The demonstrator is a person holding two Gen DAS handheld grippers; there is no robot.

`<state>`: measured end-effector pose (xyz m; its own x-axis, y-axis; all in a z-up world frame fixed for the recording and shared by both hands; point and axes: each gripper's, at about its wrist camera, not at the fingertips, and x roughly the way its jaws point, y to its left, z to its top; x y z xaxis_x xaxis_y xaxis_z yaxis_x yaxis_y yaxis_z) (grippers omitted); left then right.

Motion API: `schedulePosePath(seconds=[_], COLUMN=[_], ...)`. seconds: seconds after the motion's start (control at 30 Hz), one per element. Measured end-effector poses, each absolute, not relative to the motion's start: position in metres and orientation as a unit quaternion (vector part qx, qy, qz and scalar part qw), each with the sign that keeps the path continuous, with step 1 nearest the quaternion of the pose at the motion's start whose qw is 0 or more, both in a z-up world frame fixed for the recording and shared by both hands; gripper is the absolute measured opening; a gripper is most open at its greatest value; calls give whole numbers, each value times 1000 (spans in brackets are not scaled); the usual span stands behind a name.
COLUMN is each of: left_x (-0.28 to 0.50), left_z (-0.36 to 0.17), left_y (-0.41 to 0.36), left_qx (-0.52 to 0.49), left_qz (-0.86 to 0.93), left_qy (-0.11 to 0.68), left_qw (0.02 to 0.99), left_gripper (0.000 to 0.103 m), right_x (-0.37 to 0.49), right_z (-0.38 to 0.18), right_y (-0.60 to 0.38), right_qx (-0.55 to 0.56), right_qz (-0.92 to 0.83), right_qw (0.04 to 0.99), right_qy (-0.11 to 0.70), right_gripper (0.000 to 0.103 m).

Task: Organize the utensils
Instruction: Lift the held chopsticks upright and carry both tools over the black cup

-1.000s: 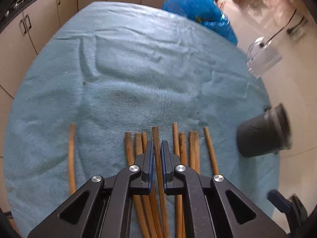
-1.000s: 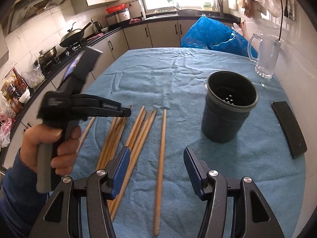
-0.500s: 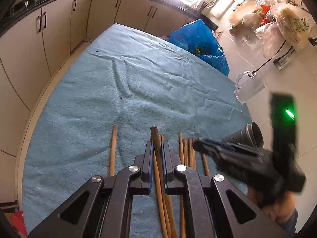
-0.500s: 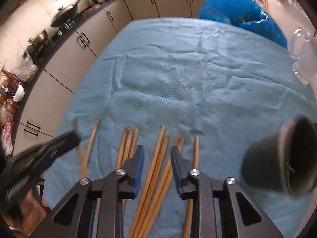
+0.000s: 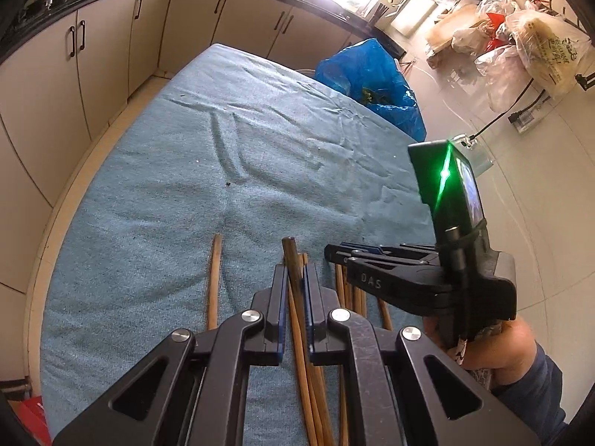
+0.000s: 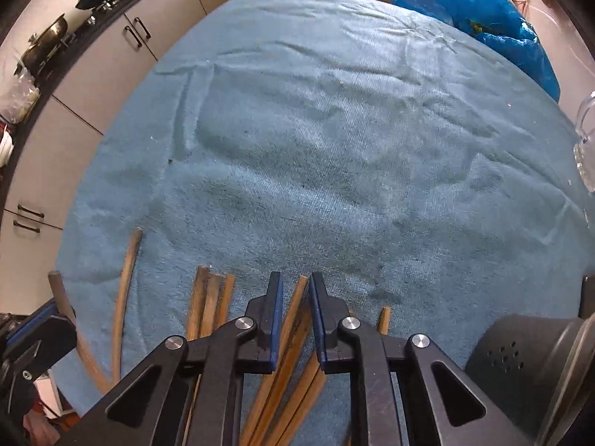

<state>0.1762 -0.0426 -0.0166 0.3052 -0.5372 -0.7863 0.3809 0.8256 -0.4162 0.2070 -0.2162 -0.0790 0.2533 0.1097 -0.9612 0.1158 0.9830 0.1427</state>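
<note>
Now one dark chopstick (image 5: 292, 260) is clamped between the jaws of the left gripper (image 5: 295, 278) and lifted above the blue towel (image 5: 178, 186). Over the other chopsticks (image 6: 212, 301) lying there, the right gripper (image 6: 295, 290) has just been closing around one chopstick (image 6: 297, 293); whether the pads press it cannot be told. A black holder (image 6: 520, 360) is seen beside.

We have lifted one chopstick (image 5: 290, 260) off the blue towel (image 5: 178, 186) in the left gripper (image 5: 295, 290), its tip now raised above the towel. Our right gripper (image 6: 295, 297) has swung from beside the black holder (image 6: 520, 364) down over the chopstick pile (image 6: 212, 297), its jaws closing around one stick.
</note>
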Motion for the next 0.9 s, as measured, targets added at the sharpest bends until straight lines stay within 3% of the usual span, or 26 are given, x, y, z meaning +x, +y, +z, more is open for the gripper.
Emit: schedulePosePath(seconds=[0.13, 0.37, 0.9], left_x=[177, 174, 98], left_z=[-18, -13, 55], left_y=[-42, -44, -36], left_qx=[-77, -73, -55], left_qz=[-284, -282, -304], left_qy=[518, 513, 420], left_qw=[803, 808, 853], left_gripper=[8, 8, 7], right_x=[211, 208, 36], right_z=[-81, -72, 77], right_y=[-208, -219, -235], right_qx=[73, 135, 170], right_qz=[5, 30, 86], right_qw=[782, 792, 913], right_qy=[618, 595, 361], right_gripper=[9, 7, 6])
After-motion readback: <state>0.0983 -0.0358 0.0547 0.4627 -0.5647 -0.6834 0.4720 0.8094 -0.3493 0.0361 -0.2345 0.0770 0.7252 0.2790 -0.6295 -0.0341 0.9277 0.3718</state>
